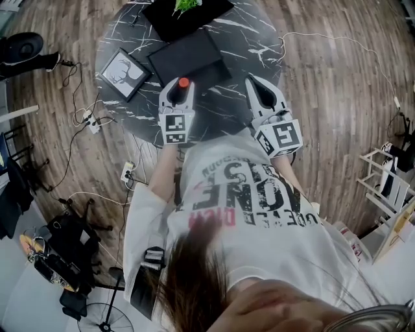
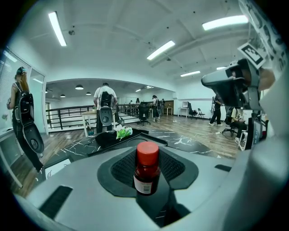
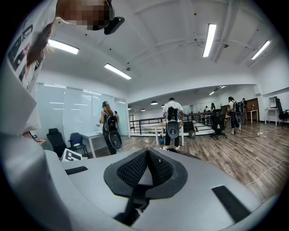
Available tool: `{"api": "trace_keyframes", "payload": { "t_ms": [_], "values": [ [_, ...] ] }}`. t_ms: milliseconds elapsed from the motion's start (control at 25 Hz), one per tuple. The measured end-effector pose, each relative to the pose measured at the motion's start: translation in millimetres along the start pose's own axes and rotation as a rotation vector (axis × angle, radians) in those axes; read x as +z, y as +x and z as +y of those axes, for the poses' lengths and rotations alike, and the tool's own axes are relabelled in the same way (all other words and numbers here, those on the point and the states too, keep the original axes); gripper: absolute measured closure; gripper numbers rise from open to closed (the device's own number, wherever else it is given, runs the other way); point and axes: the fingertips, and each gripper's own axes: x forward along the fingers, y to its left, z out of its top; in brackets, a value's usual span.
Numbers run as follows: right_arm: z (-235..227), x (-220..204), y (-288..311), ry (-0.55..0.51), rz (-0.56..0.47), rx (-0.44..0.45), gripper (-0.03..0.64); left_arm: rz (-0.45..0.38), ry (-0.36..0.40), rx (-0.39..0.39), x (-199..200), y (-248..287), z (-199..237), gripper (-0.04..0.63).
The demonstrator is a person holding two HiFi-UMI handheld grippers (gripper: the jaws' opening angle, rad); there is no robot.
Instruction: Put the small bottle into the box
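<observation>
Close to the person's chest, at six o'clock of the round table, both tools are raised above its near edge. The left gripper (image 1: 178, 91) is clamped on the small bottle (image 2: 146, 171), which stands upright between its jaws. That keeps the base pointing down, probably so it can be lowered straight into place. The bottle is dark red and see-through, with a smooth red screw cap and a pale label low on its body. The black pads (image 2: 122, 169) that press on it have a woven, mesh-like grain, set in smooth grey plastic shells.

At three o'clock of it, the right gripper (image 3: 146, 164) has its jaws together on nothing and seems to be held aside as a spare.

Farther out, the table (image 1: 253, 39) is glossy black with white marble veining. At twelve o'clock of the bottle, just beyond it, lies the flat, matte black box (image 1: 188, 57); I cannot tell whether it is open. At ten o'clock rests a framed picture (image 1: 123, 73) of a deer. Farthest off, a black tray (image 1: 162, 16) carries a green sprig (image 1: 187, 5).
</observation>
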Motion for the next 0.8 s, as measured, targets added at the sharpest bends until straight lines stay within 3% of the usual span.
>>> {"api": "trace_keyframes", "payload": {
  "t_ms": [800],
  "values": [
    [-2.1, -4.2, 0.4, 0.003, 0.019, -0.01, 0.614, 0.076, -0.025, -0.009, -27.1, 14.5, 0.8, 0.457]
  ]
}}
